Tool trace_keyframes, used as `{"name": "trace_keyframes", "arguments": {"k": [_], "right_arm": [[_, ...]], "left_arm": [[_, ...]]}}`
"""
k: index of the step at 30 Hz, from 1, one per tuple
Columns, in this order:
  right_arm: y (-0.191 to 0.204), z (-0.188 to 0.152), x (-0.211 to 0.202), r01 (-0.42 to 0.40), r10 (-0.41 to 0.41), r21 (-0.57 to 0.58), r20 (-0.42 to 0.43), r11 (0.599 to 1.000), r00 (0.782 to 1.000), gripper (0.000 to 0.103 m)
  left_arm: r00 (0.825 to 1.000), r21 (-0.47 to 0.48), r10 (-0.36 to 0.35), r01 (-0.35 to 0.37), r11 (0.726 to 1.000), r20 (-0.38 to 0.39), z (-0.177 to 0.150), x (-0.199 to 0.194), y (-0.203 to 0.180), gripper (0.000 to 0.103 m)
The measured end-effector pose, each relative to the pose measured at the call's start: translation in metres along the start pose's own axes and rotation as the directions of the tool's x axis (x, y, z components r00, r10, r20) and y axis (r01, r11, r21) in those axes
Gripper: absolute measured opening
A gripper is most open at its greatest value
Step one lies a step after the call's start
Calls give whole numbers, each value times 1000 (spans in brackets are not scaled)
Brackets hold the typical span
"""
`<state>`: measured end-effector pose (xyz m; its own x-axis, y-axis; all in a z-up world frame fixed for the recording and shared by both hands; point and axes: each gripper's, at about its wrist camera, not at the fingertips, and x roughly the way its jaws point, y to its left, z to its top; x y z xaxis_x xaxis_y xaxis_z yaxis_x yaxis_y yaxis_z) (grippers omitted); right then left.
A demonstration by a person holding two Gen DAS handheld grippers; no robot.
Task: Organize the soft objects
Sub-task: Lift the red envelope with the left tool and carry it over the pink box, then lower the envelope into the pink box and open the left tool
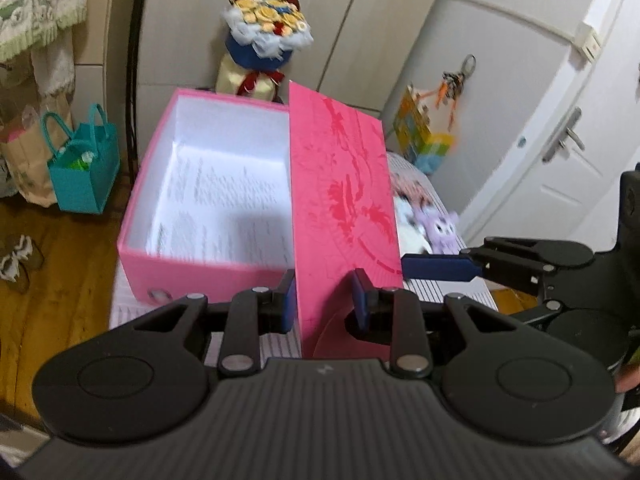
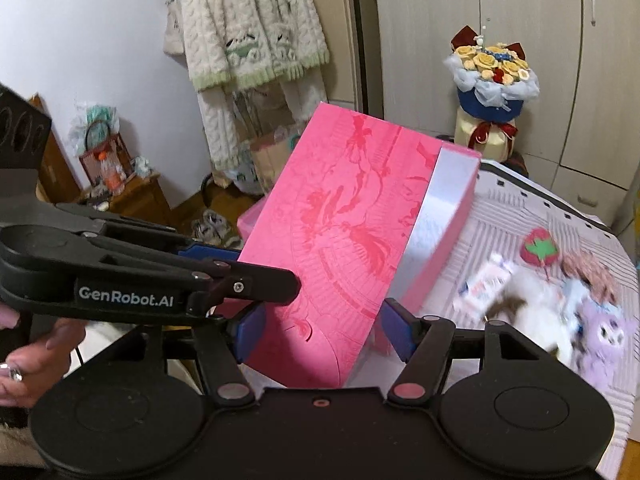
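The pink lid stood tilted up beside the open pink box on the bed. The left gripper and right gripper both had open jaws around its low edge. It looked light and stiff. The plush toys lay near, with room beside them

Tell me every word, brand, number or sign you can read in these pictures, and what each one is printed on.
"GenRobot.AI": white lettering on the side of the left gripper, seen from the right wrist camera.
Small white logo mark on the left gripper's own black body: a sign, no letters.
Small white carton among the plush toys: print too blurred to read.
Pink lid: red ornament only, no words.
Colourful box by the door: too blurred.
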<state>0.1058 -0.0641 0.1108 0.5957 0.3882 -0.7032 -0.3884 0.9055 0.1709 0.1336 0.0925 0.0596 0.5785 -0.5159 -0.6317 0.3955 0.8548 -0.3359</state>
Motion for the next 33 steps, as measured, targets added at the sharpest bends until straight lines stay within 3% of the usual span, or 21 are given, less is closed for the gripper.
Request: {"name": "trace_keyframes", "arguments": {"k": [12,20,26,33], "right_arm": [[-54,73,104,-91,91,98,3,991,996,70],[-79,89,175,-132,144,145,-81,981,986,70],[-85,91,196,-123,142,154,-122,980,982,68],[-90,93,209,-120,144,165,-142,979,979,66]], "left_arm": [[998,-83,56,-58,995,-26,78,79,67,27],[994,-164,49,-64,984,-95,92,132,107,27],[990,-177,67,-89,980,-123,90,151,114,27],[987,-138,126,-140,981,-103,93,160,107,27]]}}
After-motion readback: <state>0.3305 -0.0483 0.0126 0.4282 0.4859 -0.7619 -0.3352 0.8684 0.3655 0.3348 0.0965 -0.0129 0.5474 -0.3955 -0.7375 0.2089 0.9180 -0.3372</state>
